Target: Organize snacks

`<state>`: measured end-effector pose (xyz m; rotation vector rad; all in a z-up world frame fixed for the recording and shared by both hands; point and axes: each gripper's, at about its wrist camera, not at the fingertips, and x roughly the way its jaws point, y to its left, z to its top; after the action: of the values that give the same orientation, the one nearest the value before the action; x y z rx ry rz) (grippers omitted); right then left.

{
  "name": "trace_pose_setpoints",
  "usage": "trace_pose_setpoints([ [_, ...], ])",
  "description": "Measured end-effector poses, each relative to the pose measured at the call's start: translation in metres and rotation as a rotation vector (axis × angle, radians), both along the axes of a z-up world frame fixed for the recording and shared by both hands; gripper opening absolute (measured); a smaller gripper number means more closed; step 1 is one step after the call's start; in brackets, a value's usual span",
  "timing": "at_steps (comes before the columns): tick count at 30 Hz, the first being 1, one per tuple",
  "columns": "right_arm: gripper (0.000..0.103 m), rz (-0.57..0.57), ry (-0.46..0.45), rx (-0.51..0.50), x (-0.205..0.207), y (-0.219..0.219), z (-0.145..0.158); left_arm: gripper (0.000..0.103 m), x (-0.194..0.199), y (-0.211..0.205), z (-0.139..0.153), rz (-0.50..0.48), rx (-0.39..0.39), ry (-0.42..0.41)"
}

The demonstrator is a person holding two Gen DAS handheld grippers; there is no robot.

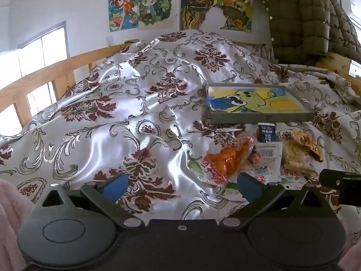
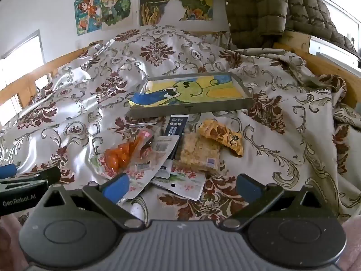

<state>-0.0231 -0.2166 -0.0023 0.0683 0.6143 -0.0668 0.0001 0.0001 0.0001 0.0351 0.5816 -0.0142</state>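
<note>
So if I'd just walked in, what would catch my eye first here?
Probably the shiny floral bedspread covering the whole bed. Next, the grey tray lined with a green cartoon drawing, lying mid-bed, and the heap of snack packets just in front of it. Bright cartoon posters hang on the wall behind.

Just in front of the grey tray (image 2: 191,109), the snacks overlap: the dark sachet (image 2: 176,126) has its lower end hidden under a clear packet (image 2: 162,149), and the white flat pouch (image 2: 180,184) nearest the camera is mostly covered by the crumbly bar (image 2: 198,153). Print on every wrapper is too small to read. The tray's far-left corner lining curls up, hiding the rim there. In the left wrist view, the right gripper (image 1: 340,186) beside the snacks is cut off by the picture's edge.
</note>
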Motion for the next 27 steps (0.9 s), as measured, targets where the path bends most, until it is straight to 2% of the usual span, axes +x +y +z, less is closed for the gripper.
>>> trace_pose_setpoints([
  [27, 0.103, 0.0, 0.007, 0.001, 0.0008, 0.0013, -0.0015, 0.102, -0.0001, 0.0, -0.0001, -0.001, 0.005, 0.003],
])
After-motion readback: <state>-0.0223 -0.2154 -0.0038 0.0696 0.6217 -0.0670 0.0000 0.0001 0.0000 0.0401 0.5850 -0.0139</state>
